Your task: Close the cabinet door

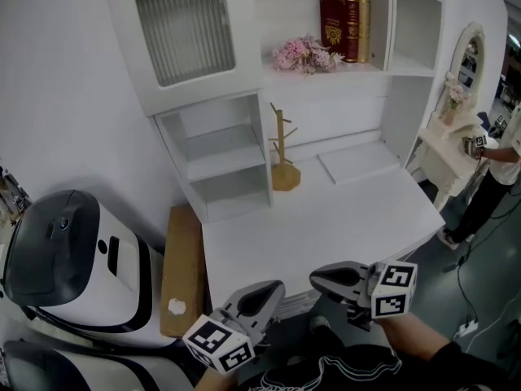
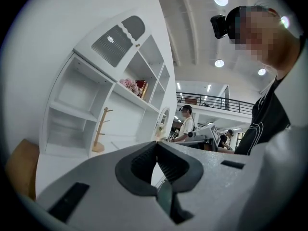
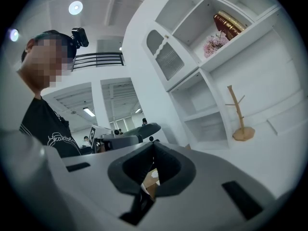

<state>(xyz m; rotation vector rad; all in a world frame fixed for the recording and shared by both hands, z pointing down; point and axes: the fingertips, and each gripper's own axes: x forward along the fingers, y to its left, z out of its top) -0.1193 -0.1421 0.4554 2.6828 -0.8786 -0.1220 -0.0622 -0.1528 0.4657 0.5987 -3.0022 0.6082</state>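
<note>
Hanging low by the near edge of the desk (image 1: 326,218), the left gripper (image 1: 273,290) and right gripper (image 1: 319,278) are both pinched shut on nothing. They are well apart from the glass-panelled cabinet door (image 1: 187,31) at upper left. It looks closed or nearly so, so I'd say the next move is only a flushness check.

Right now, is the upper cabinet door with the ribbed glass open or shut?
Shut. The cabinet door lies flush against the cabinet and covers its compartment; no gap shows.
</note>
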